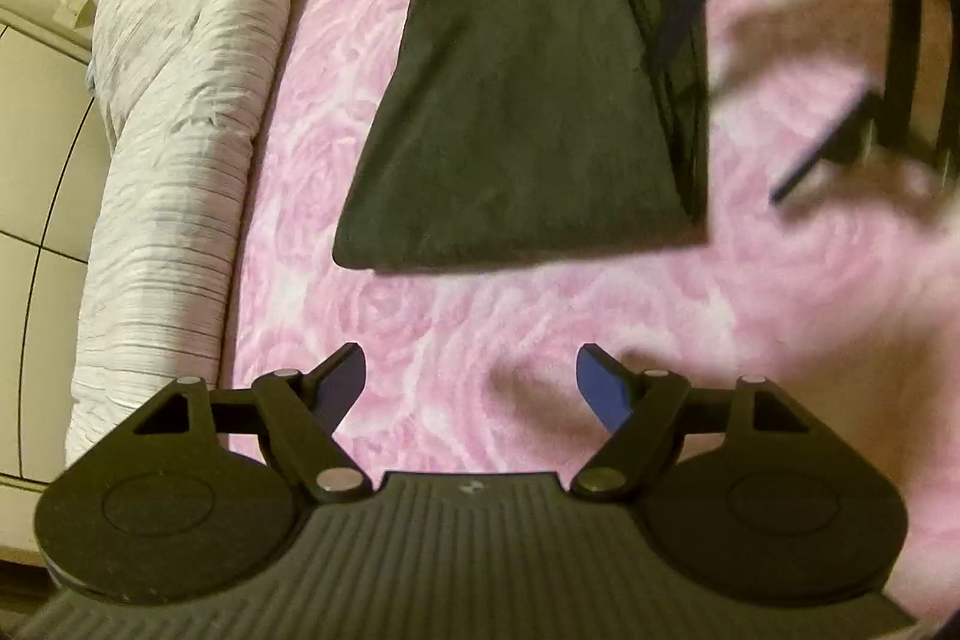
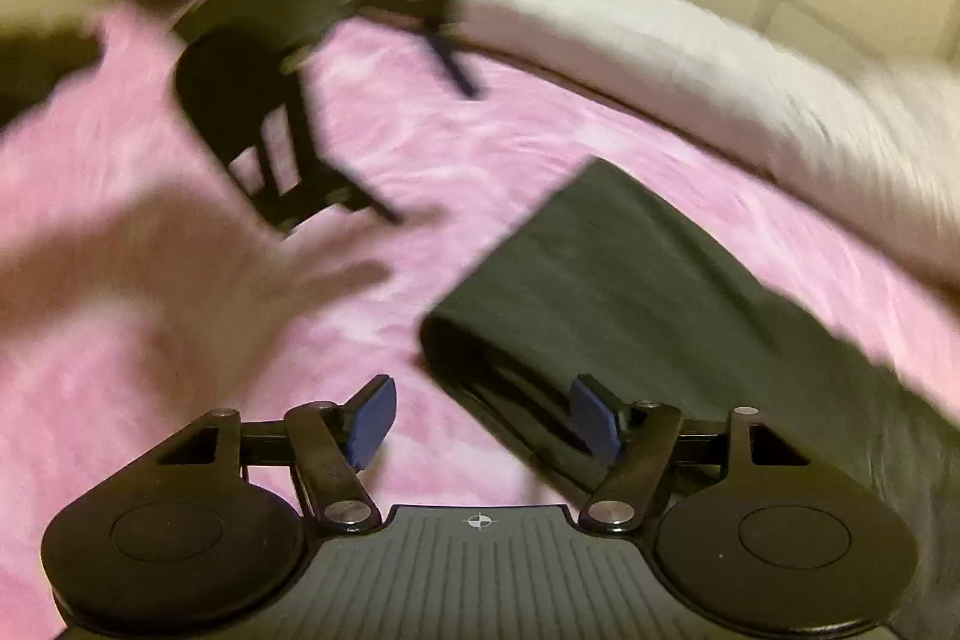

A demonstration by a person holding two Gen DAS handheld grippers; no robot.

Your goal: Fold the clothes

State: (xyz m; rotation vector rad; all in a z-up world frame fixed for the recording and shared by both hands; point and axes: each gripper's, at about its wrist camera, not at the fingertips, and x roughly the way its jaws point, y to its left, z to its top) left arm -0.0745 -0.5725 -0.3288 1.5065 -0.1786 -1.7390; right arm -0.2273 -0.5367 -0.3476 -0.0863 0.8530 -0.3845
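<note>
While both tongs, left (image 1: 471,382) and right (image 2: 483,421), gape empty over the pink bed cover (image 1: 480,340), the folded dark garment (image 1: 522,100) lies upper centre, a pale rolled quilt (image 1: 174,148) flanking it at left.

Dark grey garment (image 1: 516,100), folded lengthwise into long narrow strip, lies flat on pink bed cover. Near end squared off w/ stacked layers showing along one edge (image 2: 516,400).
</note>
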